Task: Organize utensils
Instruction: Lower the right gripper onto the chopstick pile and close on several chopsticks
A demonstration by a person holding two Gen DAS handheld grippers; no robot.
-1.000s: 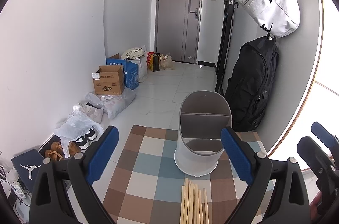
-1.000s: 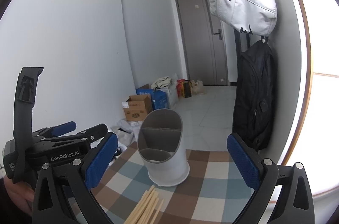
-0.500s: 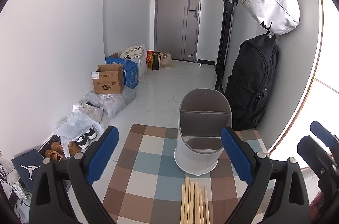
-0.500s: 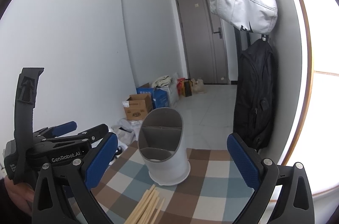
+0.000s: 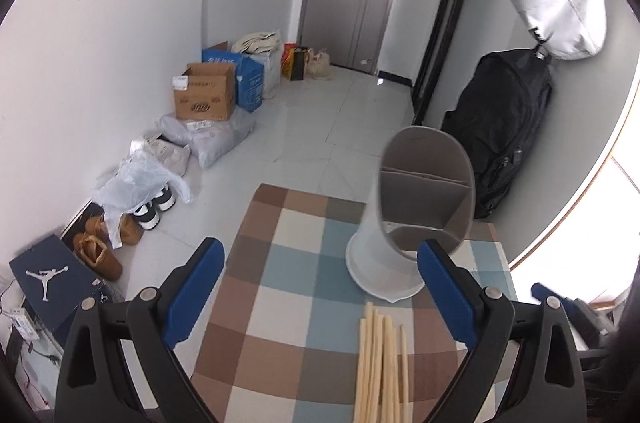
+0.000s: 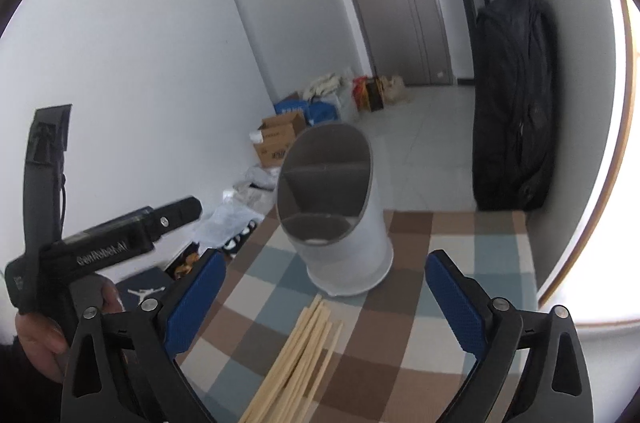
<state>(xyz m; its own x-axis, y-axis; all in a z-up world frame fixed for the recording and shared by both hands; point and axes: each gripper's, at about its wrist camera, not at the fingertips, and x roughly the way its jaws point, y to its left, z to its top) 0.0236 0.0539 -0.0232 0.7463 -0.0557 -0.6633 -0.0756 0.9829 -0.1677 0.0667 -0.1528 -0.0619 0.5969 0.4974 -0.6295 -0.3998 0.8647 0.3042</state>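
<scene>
A white utensil holder (image 5: 390, 255) with a grey divided insert stands on a checked cloth; it also shows in the right wrist view (image 6: 340, 223). A bundle of several wooden chopsticks (image 5: 382, 363) lies flat on the cloth just in front of it, also seen in the right wrist view (image 6: 298, 359). My left gripper (image 5: 320, 291) is open and empty, above the cloth, left of the chopsticks. My right gripper (image 6: 324, 301) is open and empty, hovering above the chopsticks' far ends. The left gripper's body (image 6: 108, 247) shows at the left of the right wrist view.
The checked cloth (image 5: 280, 287) covers a small table with edges close on all sides. Beyond it on the floor are boxes (image 5: 204, 97), bags and shoes (image 5: 100, 247) along the left wall. A black backpack (image 5: 500, 135) hangs at the right.
Both grippers have tilted downward and moved closer to the table. The chopsticks and the holder now look larger and nearer. Both stay open.
</scene>
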